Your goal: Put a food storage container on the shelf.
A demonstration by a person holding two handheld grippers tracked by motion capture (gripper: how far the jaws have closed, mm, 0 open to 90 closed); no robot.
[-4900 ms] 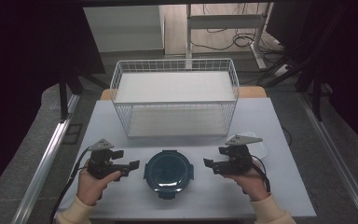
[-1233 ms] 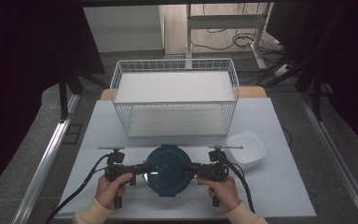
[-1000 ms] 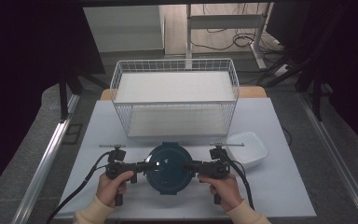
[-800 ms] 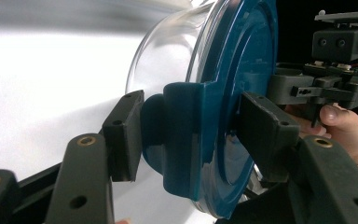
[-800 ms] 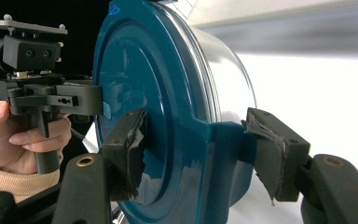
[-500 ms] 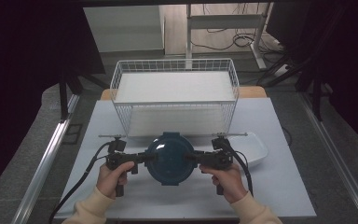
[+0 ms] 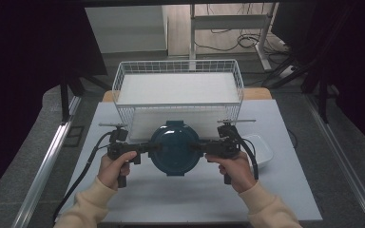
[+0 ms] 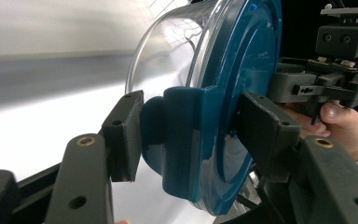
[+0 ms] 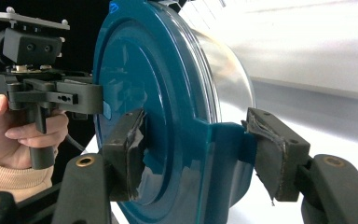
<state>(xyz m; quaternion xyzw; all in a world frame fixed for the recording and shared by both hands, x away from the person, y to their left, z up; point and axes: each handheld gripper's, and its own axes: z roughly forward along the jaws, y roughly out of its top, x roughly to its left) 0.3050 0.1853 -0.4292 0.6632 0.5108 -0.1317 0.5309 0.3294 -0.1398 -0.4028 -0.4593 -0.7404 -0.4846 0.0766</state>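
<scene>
A round clear container with a dark teal lid (image 7: 175,147) hangs above the table, tipped so the lid faces the person. My left gripper (image 7: 153,147) is shut on the lid's left latch tab, and my right gripper (image 7: 197,146) is shut on the right one. In the left gripper view the pads (image 8: 123,135) press a teal tab (image 8: 182,140), with the clear bowl (image 8: 168,60) behind it. In the right gripper view the pads (image 9: 128,154) clamp the lid's edge (image 9: 144,79); the other gripper (image 9: 42,93) shows beyond it.
A white wire basket (image 7: 138,116) with a white liner stands just beyond the container at the table's far side. A shallow white dish (image 7: 262,152) lies to the right of my right hand. The grey tabletop (image 7: 171,199) stretches in front of the person.
Both hands have risen and carried the container up off the table toward the basket. It has tipped from lying flat to nearly upright. Both grips are unchanged.
</scene>
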